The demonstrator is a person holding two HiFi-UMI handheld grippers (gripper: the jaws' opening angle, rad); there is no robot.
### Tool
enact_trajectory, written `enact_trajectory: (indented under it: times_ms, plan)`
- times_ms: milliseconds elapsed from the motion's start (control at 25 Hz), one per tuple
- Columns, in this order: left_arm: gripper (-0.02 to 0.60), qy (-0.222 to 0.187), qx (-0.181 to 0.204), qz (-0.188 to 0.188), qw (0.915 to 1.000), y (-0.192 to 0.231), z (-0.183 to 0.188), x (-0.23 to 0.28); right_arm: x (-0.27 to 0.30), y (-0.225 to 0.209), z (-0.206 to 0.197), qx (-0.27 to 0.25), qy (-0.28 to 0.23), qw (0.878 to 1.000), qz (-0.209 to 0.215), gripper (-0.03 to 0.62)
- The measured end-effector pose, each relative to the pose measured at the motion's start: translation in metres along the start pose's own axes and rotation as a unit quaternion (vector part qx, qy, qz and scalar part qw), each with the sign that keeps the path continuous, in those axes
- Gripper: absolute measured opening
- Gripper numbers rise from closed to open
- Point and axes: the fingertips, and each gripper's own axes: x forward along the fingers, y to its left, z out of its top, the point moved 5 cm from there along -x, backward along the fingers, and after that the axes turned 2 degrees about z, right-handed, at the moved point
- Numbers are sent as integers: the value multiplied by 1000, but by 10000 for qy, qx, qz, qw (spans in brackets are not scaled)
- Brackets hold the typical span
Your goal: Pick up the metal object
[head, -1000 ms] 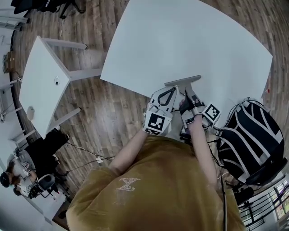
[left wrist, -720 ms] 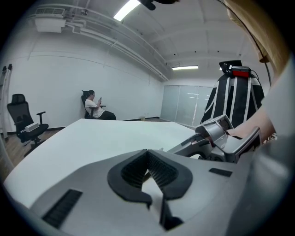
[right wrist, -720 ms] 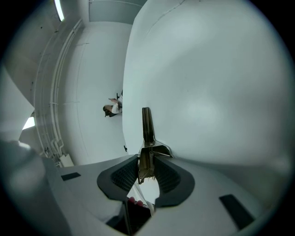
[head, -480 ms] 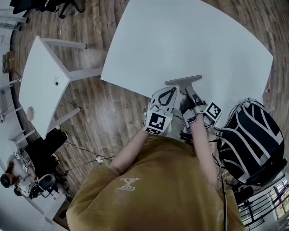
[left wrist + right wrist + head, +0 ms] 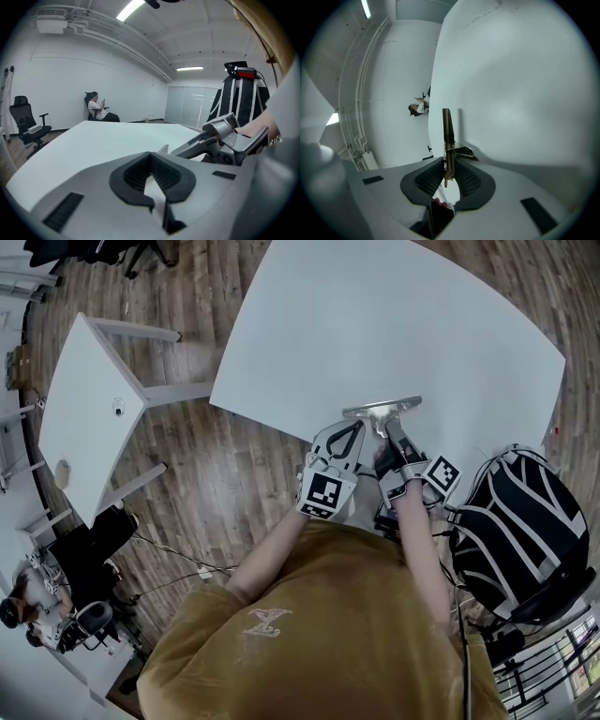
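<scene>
Seen from above, a person in a mustard shirt holds two grippers at the near edge of a large white table [image 5: 394, 324], with the right one clamped on a metal object.

At far left, a smaller white table [image 5: 89, 409] stands on a wooden floor [image 5: 216, 456]. The left gripper [image 5: 359, 426] [image 5: 151, 154] points at the large table's near edge, its jaws closed together with nothing between them. Just to its right is the metal object [image 5: 382, 409] [image 5: 447, 131], a thin silver bar with a short stem, at that same edge. The right gripper [image 5: 389, 429] [image 5: 449, 164] has just been closing its jaws, and its pads now press on the stem from both sides. At far right, a black backpack [image 5: 520, 531] with white stripes sits beside the table.
</scene>
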Motion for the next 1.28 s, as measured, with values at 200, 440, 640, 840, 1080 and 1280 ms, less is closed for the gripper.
enact_trajectory:
  times_ms: [200, 440, 640, 840, 1080, 1280]
  plan:
    - [8, -2, -23, 78, 10000, 1, 0, -3, -4, 6, -1, -185, 41, 9998, 68, 75]
    - [8, -166, -26, 140, 9998, -1, 11, -6, -11, 22, -2, -514, 43, 9984, 215, 75]
    - [8, -349, 22, 178, 9992, -5, 27, -12, -21, 39, -2, -667, 8, 9970, 402, 75]
    - [8, -591, 45, 246, 9979, -8, 47, -20, -31, 61, -3, -904, -15, 9935, 686, 75]
    - [7, -914, 113, 281, 9954, -21, 77, -32, -52, 91, 1, -1199, -51, 9871, 1059, 75]
    - [7, -1209, 211, 393, 9917, -25, 101, -39, -64, 123, 8, -1491, -152, 9787, 1399, 75]
